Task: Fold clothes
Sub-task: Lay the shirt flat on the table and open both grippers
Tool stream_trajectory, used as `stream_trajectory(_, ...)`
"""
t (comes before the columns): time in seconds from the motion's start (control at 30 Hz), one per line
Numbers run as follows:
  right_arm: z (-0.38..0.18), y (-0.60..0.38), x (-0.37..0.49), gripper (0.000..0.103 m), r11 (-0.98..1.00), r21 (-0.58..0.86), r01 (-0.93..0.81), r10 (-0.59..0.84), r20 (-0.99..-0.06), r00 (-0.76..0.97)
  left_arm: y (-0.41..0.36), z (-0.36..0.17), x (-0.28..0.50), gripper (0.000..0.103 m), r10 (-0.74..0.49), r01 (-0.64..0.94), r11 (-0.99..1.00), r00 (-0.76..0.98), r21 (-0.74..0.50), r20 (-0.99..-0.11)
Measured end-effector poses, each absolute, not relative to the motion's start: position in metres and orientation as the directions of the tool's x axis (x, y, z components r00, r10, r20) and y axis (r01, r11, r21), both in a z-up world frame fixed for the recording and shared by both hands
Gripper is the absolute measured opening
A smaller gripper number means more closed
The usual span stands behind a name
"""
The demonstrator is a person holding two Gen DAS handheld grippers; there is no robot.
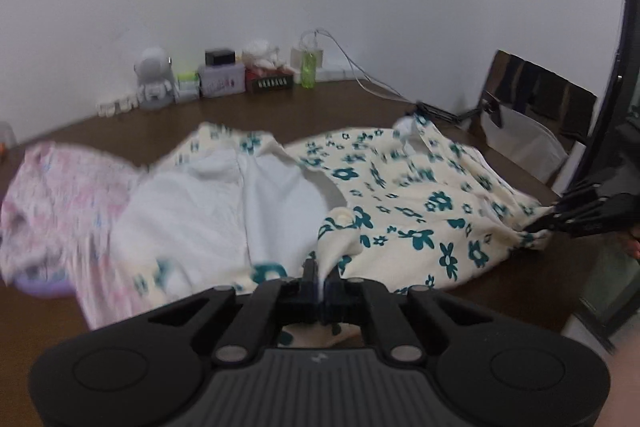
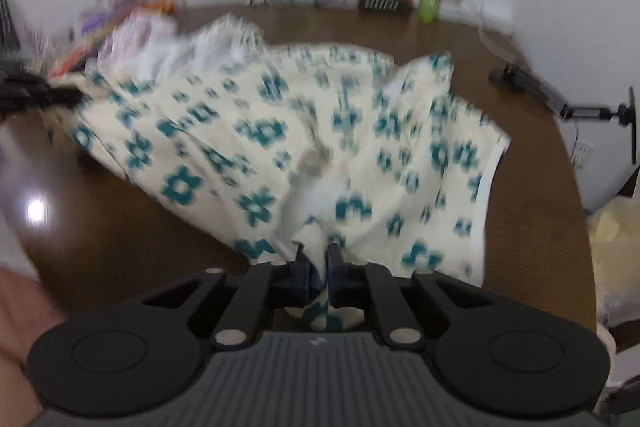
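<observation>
Left tool [image 1: 320,277] clamped on a bunched edge of the floral garment [image 1: 400,195]; right tool [image 2: 320,259] pinched another edge. Lay spread across the brown table [image 1: 300,111], overlapping a pink garment [image 1: 60,195]. Bare tabletop beyond, then clutter along the far wall: green bottle [image 1: 308,69], astronaut figure [image 1: 154,79].

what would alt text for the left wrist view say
The left gripper is shut on the near edge of a cream floral garment spread on a brown table, while the right gripper pinches its far right edge. A pink garment lies left; small items line the wall.
</observation>
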State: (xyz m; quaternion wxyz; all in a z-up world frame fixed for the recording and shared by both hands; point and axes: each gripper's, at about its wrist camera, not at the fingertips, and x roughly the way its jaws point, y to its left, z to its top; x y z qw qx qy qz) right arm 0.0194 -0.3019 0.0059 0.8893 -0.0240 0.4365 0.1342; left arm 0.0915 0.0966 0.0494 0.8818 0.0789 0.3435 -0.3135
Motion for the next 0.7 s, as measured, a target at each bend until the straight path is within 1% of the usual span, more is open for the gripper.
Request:
stream_trajectory(0.03, 0.008, -0.304, 0.017, 0.036, 0.964, 0.086, -0.251, 0.222, -0.778, 0.588, 0.101, 0.041, 0.086, 0.002, -0.488, 0.6, 0.796, 0.552, -0.084, -0.676)
stream_trajectory(0.07, 0.01, -0.307, 0.014, 0.042, 0.966, 0.099, -0.24, 0.227, -0.771, 0.595, 0.104, 0.034, 0.086, 0.002, -0.477, 0.586, 0.805, 0.543, -0.095, -0.691)
stream_trajectory(0.13, 0.022, -0.322, 0.015, 0.043, 0.968, 0.16, -0.193, 0.248, -0.73, 0.637, 0.111, 0.019, 0.085, 0.002, -0.456, 0.555, 0.823, 0.524, -0.118, -0.719)
stream_trajectory(0.2, 0.033, -0.338, 0.017, 0.048, 0.963, 0.226, -0.147, 0.264, -0.684, 0.68, 0.116, 0.013, 0.086, 0.002, -0.449, 0.535, 0.835, 0.518, -0.134, -0.728)
stream_trajectory(0.27, 0.036, -0.348, 0.025, 0.052, 0.973, 0.208, -0.098, 0.217, -0.69, 0.69, 0.116, 0.012, 0.085, 0.002, -0.442, 0.535, 0.836, 0.521, -0.123, -0.731)
stream_trajectory(0.33, 0.035, -0.354, 0.036, 0.052, 0.98, 0.19, -0.056, 0.175, -0.705, 0.688, 0.115, 0.01, 0.083, 0.003, -0.428, 0.538, 0.836, 0.522, -0.104, -0.738)
stream_trajectory(0.43, 0.026, -0.36, 0.047, 0.052, 0.982, 0.187, -0.025, 0.156, -0.73, 0.665, 0.115, 0.009, 0.081, 0.008, -0.411, 0.536, 0.839, 0.519, -0.089, -0.749)
stream_trajectory(0.5, 0.022, -0.366, 0.051, 0.053, 0.981, 0.193, -0.016, 0.156, -0.736, 0.659, 0.116, 0.015, 0.078, 0.022, -0.413, 0.537, 0.839, 0.532, -0.082, -0.739)
stream_trajectory(0.53, 0.026, -0.37, 0.05, 0.055, 0.98, 0.201, -0.01, 0.156, -0.725, 0.671, 0.118, 0.02, 0.076, 0.038, -0.419, 0.538, 0.839, 0.543, -0.083, -0.728)
stream_trajectory(0.57, 0.03, -0.374, 0.048, 0.058, 0.979, 0.202, 0.0, 0.146, -0.71, 0.689, 0.122, 0.03, 0.079, 0.057, -0.431, 0.529, 0.843, 0.563, -0.094, -0.705)
stream_trajectory(0.6, 0.035, -0.378, 0.046, 0.059, 0.979, 0.202, 0.011, 0.135, -0.694, 0.707, 0.127, 0.041, 0.082, 0.065, -0.443, 0.519, 0.848, 0.584, -0.106, -0.68)
stream_trajectory(0.63, 0.042, -0.382, 0.047, 0.06, 0.981, 0.191, 0.025, 0.115, -0.681, 0.723, 0.131, 0.052, 0.084, 0.079, -0.454, 0.51, 0.852, 0.605, -0.12, -0.654)
stream_trajectory(0.67, 0.049, -0.386, 0.048, 0.061, 0.983, 0.18, 0.039, 0.093, -0.667, 0.739, 0.135, 0.064, 0.091, 0.086, -0.457, 0.497, 0.859, 0.633, -0.126, -0.625)
stream_trajectory(0.7, 0.056, -0.386, 0.053, 0.061, 0.983, 0.181, 0.038, 0.092, -0.657, 0.748, 0.13, 0.067, 0.107, 0.087, -0.446, 0.494, 0.862, 0.636, -0.113, -0.63)
